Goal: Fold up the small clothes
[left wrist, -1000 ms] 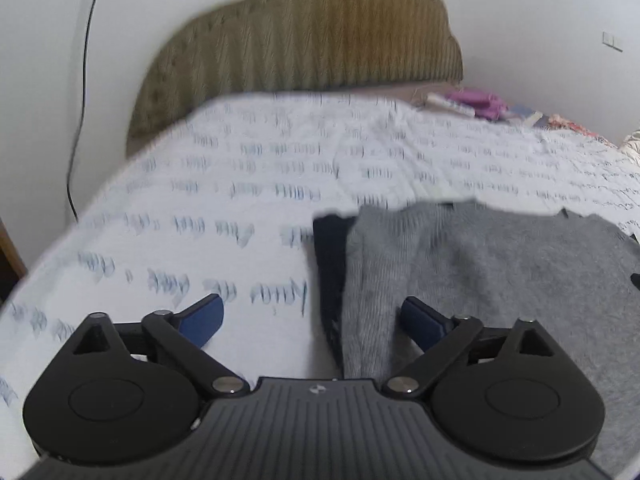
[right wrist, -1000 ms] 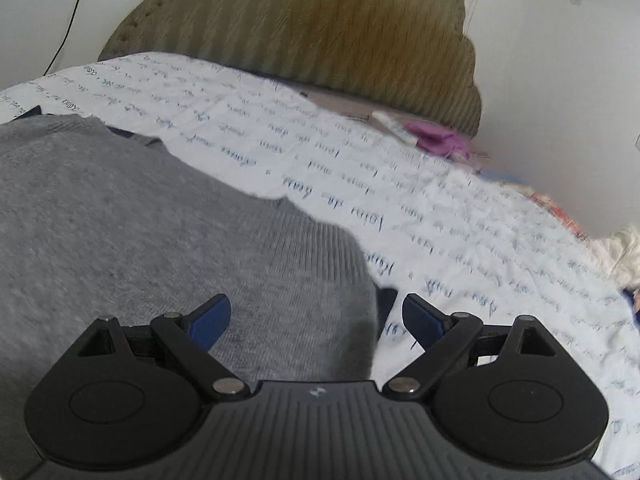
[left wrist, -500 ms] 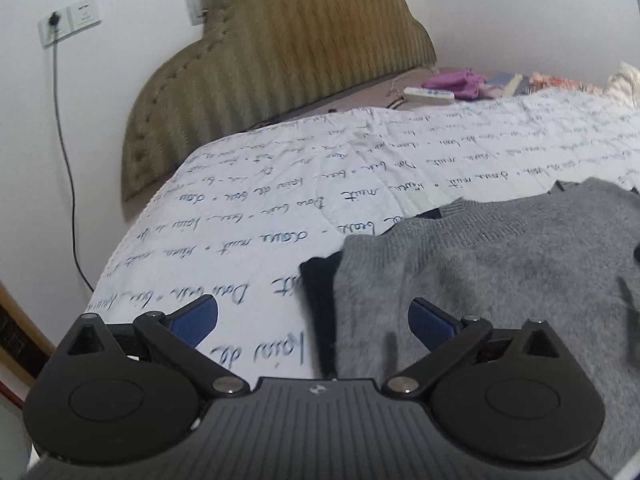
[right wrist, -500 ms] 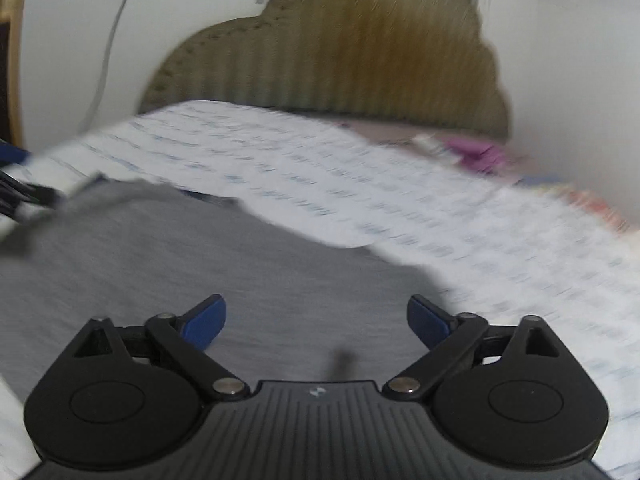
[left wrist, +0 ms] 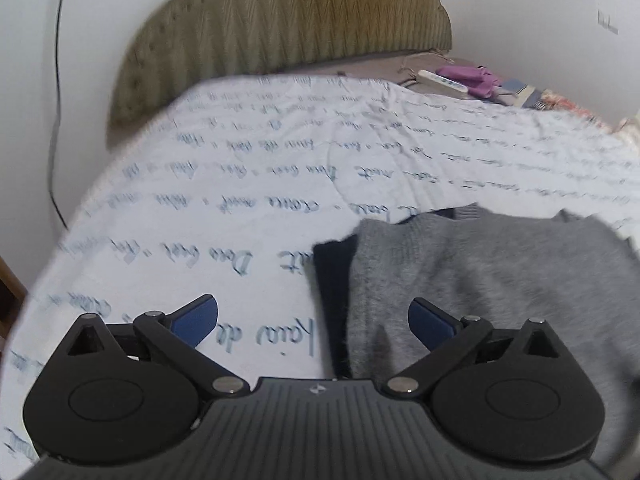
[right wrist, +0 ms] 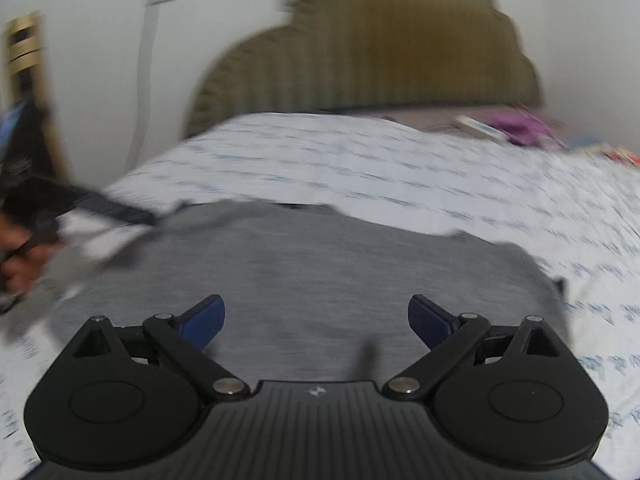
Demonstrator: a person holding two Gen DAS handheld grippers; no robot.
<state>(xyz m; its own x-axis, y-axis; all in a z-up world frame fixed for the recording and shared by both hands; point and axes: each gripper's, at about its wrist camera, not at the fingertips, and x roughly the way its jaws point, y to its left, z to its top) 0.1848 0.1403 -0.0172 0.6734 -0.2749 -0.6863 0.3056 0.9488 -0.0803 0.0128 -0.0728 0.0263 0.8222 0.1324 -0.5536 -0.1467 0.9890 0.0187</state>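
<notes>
Evidently, this was a pause between folds.
Left gripper (left wrist: pixel 314 314): nearest to me in its own view, jaws spread wide and lately widening, nothing between the blue pads; it hung over the garment's left edge.
Right gripper (right wrist: pixel 316 314): jaws likewise wide apart, lately opening, pinching nothing; it hovered above the middle of the cloth.
Grey sweater (left wrist: pixel 480 280): lay flat on the bedspread, at about two o'clock from the left gripper and at twelve o'clock, just ahead, from the right one.
Dark lining (left wrist: pixel 330 276): a navy strip showed along the sweater's left edge, at twelve o'clock from the left gripper.
Hand (right wrist: pixel 18 256): at nine o'clock in the right view, blurred, gripping the other tool's handle.
Bedspread (left wrist: pixel 240 200): white with blue script, running on beyond the sweater.
Headboard (left wrist: pixel 288 20): olive, ribbed, at twelve o'clock against the wall.
Clutter (left wrist: pixel 468 78): a purple item and a white remote at one o'clock, well apart from the work.
Doing it well: I judged both tools should take matching corners of one edge, bite all layers squarely, lift together, and lay the fold down evenly without dragging the knit.
</notes>
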